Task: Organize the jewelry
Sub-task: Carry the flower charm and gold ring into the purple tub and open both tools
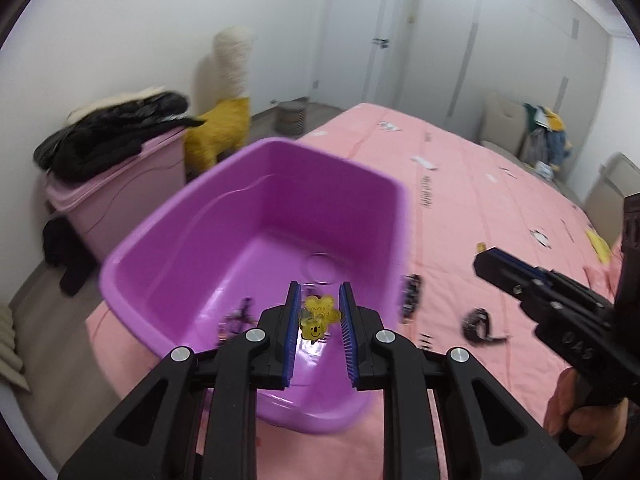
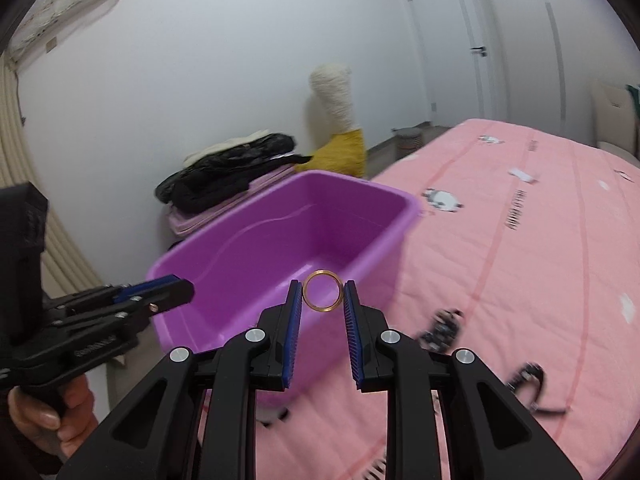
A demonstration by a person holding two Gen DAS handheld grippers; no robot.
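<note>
Left wrist view: the left tongs [image 1: 320, 312] clenched a small yellow flower-shaped plastic charm [image 1: 318, 316] above the purple plastic tub [image 1: 168, 248] on the pink bed [image 1: 480, 200], seemingly to drop it inside. Right wrist view: the right tongs [image 2: 322, 294] gripped a thin gold metal ring [image 2: 322, 291] edgewise, poised over the same tub.
</note>
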